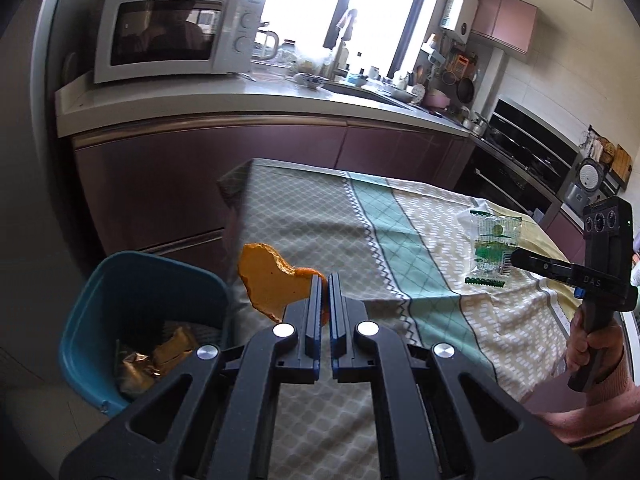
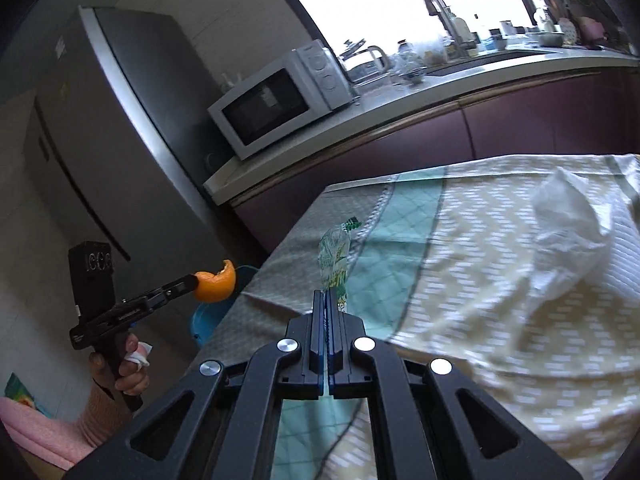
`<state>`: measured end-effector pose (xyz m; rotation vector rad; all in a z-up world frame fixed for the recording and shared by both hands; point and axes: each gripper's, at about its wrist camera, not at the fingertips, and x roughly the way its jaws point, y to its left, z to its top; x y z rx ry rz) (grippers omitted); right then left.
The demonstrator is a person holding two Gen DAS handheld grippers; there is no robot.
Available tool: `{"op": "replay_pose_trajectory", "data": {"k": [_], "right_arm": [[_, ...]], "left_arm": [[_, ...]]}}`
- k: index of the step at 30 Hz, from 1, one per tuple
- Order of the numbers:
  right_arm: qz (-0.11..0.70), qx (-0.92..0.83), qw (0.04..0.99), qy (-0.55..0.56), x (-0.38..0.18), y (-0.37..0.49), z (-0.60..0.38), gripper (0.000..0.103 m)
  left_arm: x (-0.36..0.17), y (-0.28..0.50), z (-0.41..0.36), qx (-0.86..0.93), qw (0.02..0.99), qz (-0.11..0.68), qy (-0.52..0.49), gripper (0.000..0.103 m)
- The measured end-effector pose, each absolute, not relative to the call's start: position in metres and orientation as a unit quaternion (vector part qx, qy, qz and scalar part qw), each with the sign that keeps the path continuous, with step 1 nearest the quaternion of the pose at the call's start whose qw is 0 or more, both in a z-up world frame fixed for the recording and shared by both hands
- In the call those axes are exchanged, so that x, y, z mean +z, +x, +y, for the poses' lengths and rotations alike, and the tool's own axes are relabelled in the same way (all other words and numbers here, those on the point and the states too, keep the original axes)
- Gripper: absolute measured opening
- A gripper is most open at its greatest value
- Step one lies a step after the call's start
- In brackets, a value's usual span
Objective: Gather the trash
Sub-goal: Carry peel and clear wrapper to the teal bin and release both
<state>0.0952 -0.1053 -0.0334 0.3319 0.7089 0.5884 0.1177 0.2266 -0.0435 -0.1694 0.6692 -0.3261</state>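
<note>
Your left claw (image 1: 324,280) is clamped on a piece of orange peel (image 1: 272,284), its jaws almost touching with only the thin peel between them. The peel hangs in the air off the corner of the worktop (image 1: 360,216), above and just to the worktop side of the blue bin (image 1: 100,304). That bin stands on the floor against the worktop's draped corner and already holds some crumpled gold wrappers (image 1: 152,360).

Your right claw (image 2: 325,296) is closed tight on a clear wrapper with green print (image 2: 336,256), which stands up from the jaws over the patterned tablecloth of the worktop (the left wrist view shows the same wrapper (image 1: 490,246) pinched at the tip of the right claw (image 1: 516,258) and lifted clear of the cloth). It is toward the side of the worktop away from the bin, with the peel much nearer the bin than the wrapper is.

From the right wrist view you can see the left claw (image 2: 194,280) with the peel (image 2: 214,286) held out over the bin (image 2: 212,316), whose blue rim shows just beside the worktop's corner. A crumpled white plastic bag (image 2: 568,224) lies on the worktop (image 2: 460,280), farther from the bin than the wrapper. Your left hand (image 2: 120,368) wraps its grip handle, and your right hand (image 1: 592,356) wraps the other.
</note>
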Motion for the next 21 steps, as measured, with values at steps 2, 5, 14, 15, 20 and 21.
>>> {"op": "replay_pose_trajectory", "data": {"k": [2, 5, 14, 15, 20, 21], "right_arm": [[0.345, 0.324, 0.868, 0.147, -0.029, 0.106, -0.074, 0.000], [0.357, 0.377, 0.846, 0.120, -0.027, 0.126, -0.022, 0.000], [0.428, 0.455, 0.778, 0.064, -0.058, 0.177, 0.118, 0.000], [0.437, 0.456, 0.773, 0.060, -0.065, 0.182, 0.129, 0.000], [0.479, 0.441, 0.757, 0.051, -0.092, 0.205, 0.168, 0.003], [0.485, 0.438, 0.755, 0.052, -0.097, 0.207, 0.172, 0.004]], "left_arm": [[-0.046, 0.116, 0.247, -0.134, 0.931, 0.327, -0.087, 0.004], [-0.053, 0.118, 0.276, -0.097, 0.934, 0.332, -0.092, 0.004], [-0.095, 0.142, 0.336, -0.028, 0.919, 0.375, -0.117, 0.004], [-0.100, 0.146, 0.337, -0.024, 0.917, 0.380, -0.118, 0.004], [-0.121, 0.168, 0.348, -0.015, 0.907, 0.402, -0.128, 0.004], [-0.125, 0.174, 0.350, -0.015, 0.905, 0.406, -0.130, 0.004]]}}
